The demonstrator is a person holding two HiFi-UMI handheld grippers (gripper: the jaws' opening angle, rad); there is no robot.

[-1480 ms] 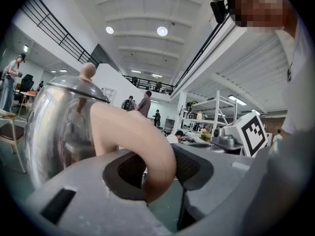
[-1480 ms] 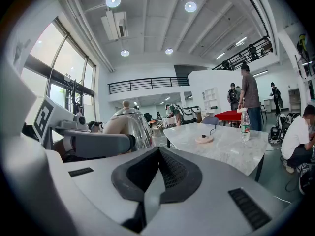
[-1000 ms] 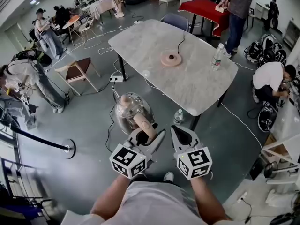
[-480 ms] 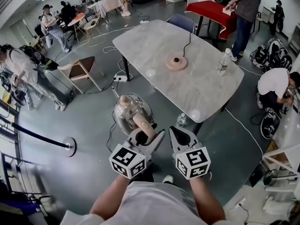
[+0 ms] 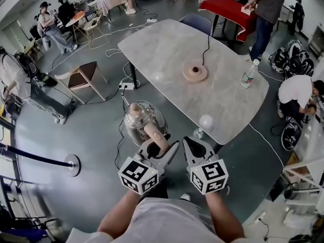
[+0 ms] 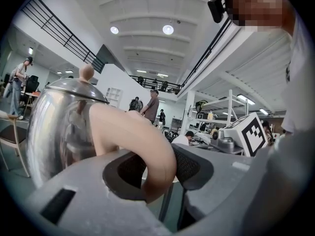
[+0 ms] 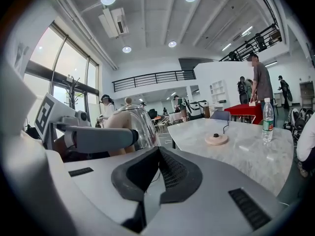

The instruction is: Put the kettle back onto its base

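You are holding the kettle (image 5: 137, 121) up in the air with the left claw (image 5: 162, 145), which is pinching the beige handle (image 6: 142, 146) across its curve, probably so that the body is hanging upright in front of you and nothing is tipping out. It is hanging well short of the base (image 5: 195, 73), out over the floor, on your side of the surface (image 5: 167, 49) that the base is sitting on. The right claw (image 5: 195, 145) is pressed together with nothing in it, riding just beside the left one and nearer the base, seemingly spare for steadying. The kettle is showing a rounded, mirror-bright metal body that is reflecting the room, a lid with a small beige knob, and a thick handle matching the base's pale colour.
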